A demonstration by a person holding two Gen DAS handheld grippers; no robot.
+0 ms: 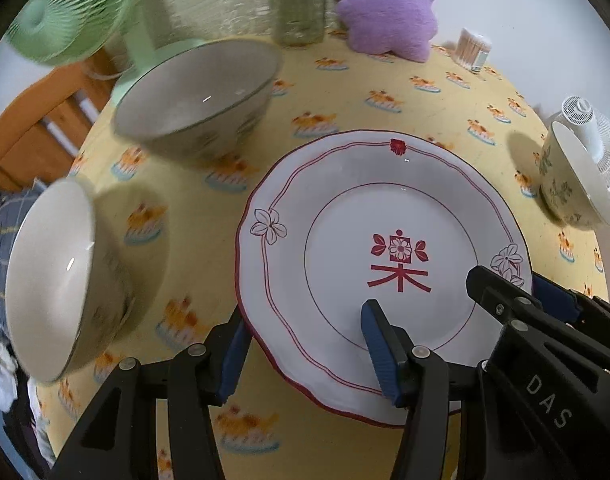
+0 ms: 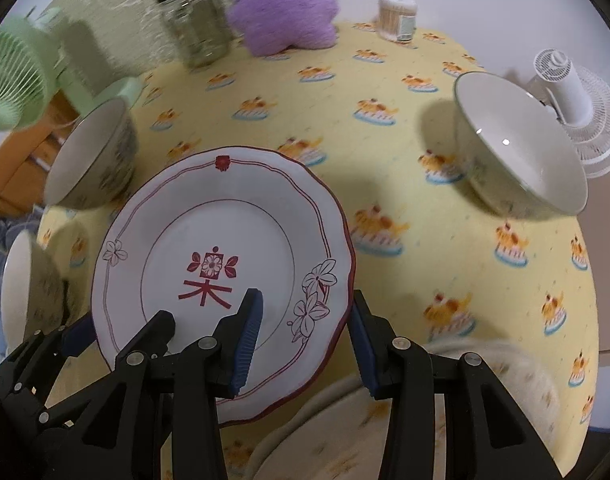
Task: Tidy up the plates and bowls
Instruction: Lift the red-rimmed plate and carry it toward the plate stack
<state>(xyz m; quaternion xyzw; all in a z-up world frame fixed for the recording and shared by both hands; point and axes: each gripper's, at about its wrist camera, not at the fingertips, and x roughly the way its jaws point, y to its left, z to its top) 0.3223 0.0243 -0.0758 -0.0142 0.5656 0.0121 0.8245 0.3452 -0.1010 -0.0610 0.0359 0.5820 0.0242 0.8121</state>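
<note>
A white plate [image 1: 345, 208] with red rim lines, flower outlines and a red character is held off the yellow tablecloth by both grippers. My left gripper [image 1: 305, 316] is shut on its near left rim, one blue pad on top and the other under the edge. My right gripper [image 1: 509, 284] clamps the right rim. In the right wrist view the plate [image 2: 225, 224] sits between the right gripper [image 2: 305, 298] pads, with the left gripper [image 2: 71, 332] at its lower left. Three bowls stand around: a large one [image 1: 197, 92], one at the left [image 1: 49, 280], one at the right [image 1: 573, 176].
A cream patterned plate [image 2: 345, 440] lies blurred under the right gripper. Along the back stand a green fan [image 1: 69, 12], a glass jar [image 1: 299, 4], a purple plush [image 1: 389, 8] and a cotton swab box [image 1: 473, 48]. A white fan [image 2: 573, 100] lies behind the right bowl [image 2: 521, 148].
</note>
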